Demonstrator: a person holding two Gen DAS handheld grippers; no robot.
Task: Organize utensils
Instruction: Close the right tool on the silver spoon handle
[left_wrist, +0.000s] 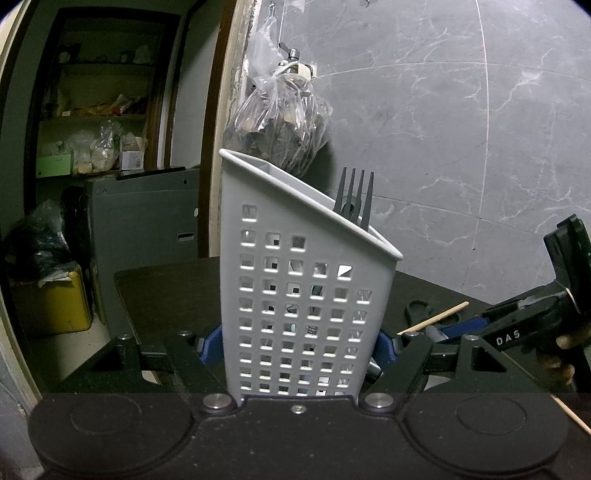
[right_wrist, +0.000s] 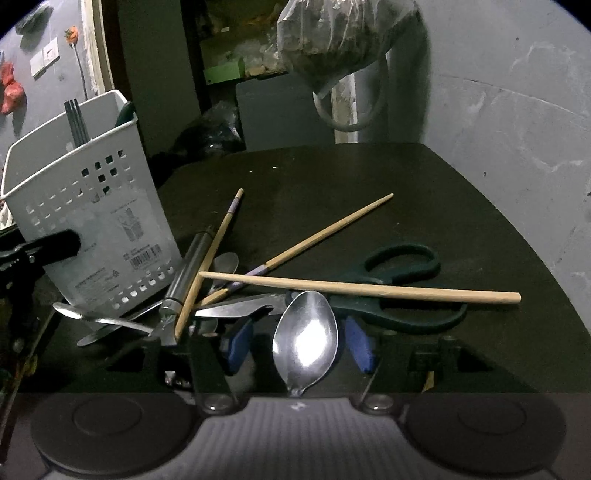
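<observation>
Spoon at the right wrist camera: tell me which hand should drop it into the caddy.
Right. The right gripper already has the spoon between its blue fingers, while the left gripper is clamped on the white caddy, steadying it, with a fork already inside.

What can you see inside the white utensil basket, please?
A fork stands tines-up inside the white utensil basket, beside a dark green piece. Their lower parts are hidden by the basket wall.

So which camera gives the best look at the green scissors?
The right wrist view: the green scissors lie nearly whole on the table under a chopstick. The left wrist view shows only one handle loop beyond the utensil basket.
</observation>
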